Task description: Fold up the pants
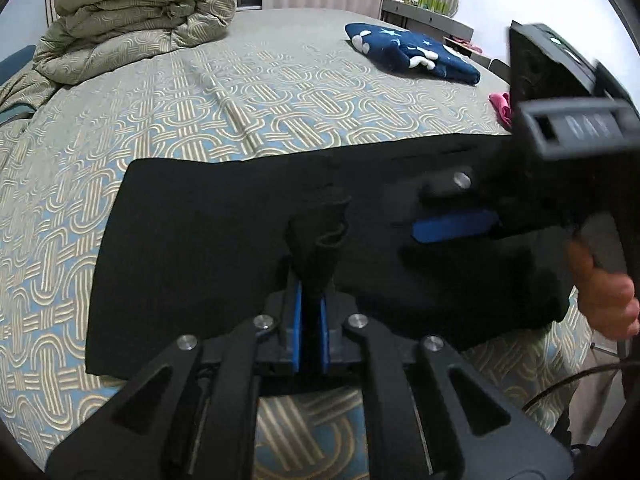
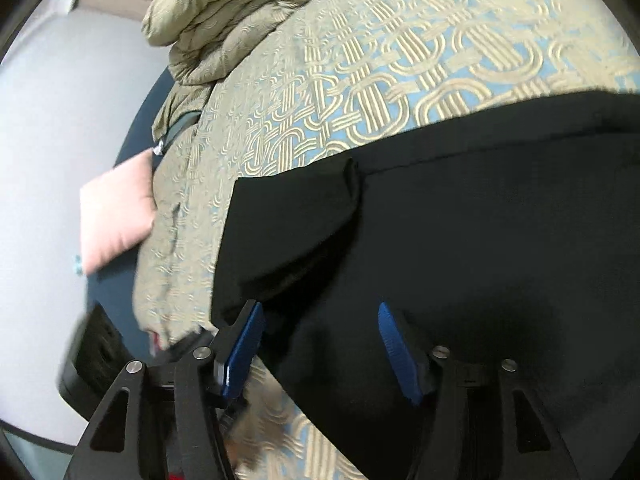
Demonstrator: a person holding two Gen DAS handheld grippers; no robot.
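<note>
The black pants (image 1: 208,248) lie folded flat on the patterned bedspread (image 1: 240,92). My left gripper (image 1: 311,280) is shut on a bunched-up pinch of the pants' fabric near their front edge. My right gripper (image 1: 452,230) hovers over the right part of the pants, its blue pads showing. In the right wrist view the right gripper (image 2: 320,344) is open, its blue pads (image 2: 244,348) wide apart just above the black pants (image 2: 460,240). A folded corner of the pants (image 2: 304,216) lies ahead of it.
A rolled beige quilt (image 1: 132,20) sits at the bed's far left. A folded navy garment with stars (image 1: 412,52) lies at the far right, with a pink cloth (image 1: 502,106) beside it. A pink pillow (image 2: 116,216) lies off the bed's edge.
</note>
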